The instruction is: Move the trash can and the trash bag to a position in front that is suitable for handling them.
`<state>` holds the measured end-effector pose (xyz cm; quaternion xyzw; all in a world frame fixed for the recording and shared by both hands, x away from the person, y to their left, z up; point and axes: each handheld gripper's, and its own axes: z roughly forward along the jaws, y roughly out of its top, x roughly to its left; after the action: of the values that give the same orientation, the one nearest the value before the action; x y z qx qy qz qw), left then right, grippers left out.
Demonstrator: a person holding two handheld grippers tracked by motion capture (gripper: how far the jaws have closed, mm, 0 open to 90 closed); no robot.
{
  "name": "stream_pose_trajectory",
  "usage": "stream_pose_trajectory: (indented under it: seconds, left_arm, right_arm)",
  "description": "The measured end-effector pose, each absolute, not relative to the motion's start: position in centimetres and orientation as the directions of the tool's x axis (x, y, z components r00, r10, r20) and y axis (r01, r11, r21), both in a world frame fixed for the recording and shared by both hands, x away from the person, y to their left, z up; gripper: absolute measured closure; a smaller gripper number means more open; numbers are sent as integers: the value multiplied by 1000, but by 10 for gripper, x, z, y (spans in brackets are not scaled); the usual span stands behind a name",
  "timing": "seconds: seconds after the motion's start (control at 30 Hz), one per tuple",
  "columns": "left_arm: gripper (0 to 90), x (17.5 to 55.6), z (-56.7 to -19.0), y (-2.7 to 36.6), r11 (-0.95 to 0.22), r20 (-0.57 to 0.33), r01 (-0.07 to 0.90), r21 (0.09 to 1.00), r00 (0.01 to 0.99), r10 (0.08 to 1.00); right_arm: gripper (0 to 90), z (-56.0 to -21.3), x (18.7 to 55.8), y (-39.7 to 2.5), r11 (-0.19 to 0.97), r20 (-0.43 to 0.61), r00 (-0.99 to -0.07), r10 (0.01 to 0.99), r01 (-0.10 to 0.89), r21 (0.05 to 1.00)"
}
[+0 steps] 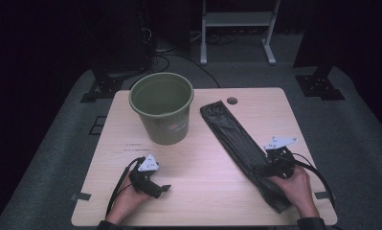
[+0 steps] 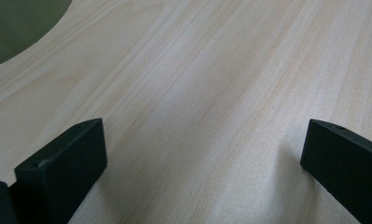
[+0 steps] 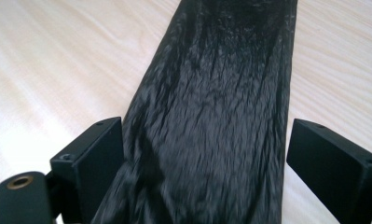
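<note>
Early stage: right gripper (image 1: 271,167) fingers wide, straddling the folded black bin bag (image 3: 211,121), ungrasped. Left gripper (image 1: 156,186) wide over bare tabletop (image 2: 211,93). Green bin (image 1: 162,106) unlined.

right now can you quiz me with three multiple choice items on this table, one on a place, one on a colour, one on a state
1. Where does the black bag lie relative to the bin?
A. inside it
B. on the table to its right
C. under it

2. What colour is the bin?
A. olive green
B. red
C. white

3. How does the right gripper stand at the bag?
A. shut with nothing between its jaws
B. far off, above the bin
C. open, jaws on either side of the bag

Answers:
1 B, the high view shows the bag stretched flat on the wooden table right of the bin.
2 A, the bin's wall and inside show olive green.
3 C, the right gripper view shows a jaw at each edge of the bag, with a gap on the right.
</note>
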<state>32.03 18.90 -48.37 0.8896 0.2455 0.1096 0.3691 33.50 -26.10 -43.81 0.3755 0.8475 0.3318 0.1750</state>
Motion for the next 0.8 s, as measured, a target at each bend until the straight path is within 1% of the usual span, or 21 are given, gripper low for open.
stream_pose_trajectory:
  seconds: [0.13, 0.23, 0.37, 0.53, 0.6, 0.67, 0.73, 0.77, 0.8]
  left_arm:
    - [0, 320, -484, 189, -607, 14, 356, 711, 855, 518]
    - [0, 320, -484, 189, -607, 14, 356, 711, 855, 518]
    - [0, 321, -484, 188, -604, 15, 359, 711, 852, 524]
    - [0, 321, -483, 187, -597, 15, 373, 710, 840, 542]
    - [0, 321, -481, 188, -587, 16, 366, 722, 839, 544]
    - [0, 321, -477, 189, -558, -5, 372, 742, 835, 550]
    - [0, 322, -471, 189, -566, -6, 378, 732, 835, 550]
    - [0, 322, -469, 189, -568, -4, 378, 731, 835, 551]
    - [0, 322, -465, 190, -560, -11, 382, 735, 833, 554]
  right_arm:
    - [94, -449, 357, -249, 464, -25, -640, 768, 529, 710]
    - [95, -454, 366, -247, 453, -20, -630, 776, 535, 713]
    - [95, -470, 379, -245, 467, -29, -617, 786, 562, 682]
    - [94, -477, 380, -241, 488, -37, -636, 770, 551, 677]
    - [94, -479, 380, -241, 478, -23, -637, 770, 553, 683]
    - [95, -480, 380, -242, 475, -21, -639, 769, 550, 687]
    - [95, -482, 380, -244, 450, 9, -632, 775, 562, 694]
    - [95, -485, 378, -246, 437, 11, -638, 770, 540, 720]
    - [95, -485, 378, -246, 437, 11, -638, 770, 540, 720]
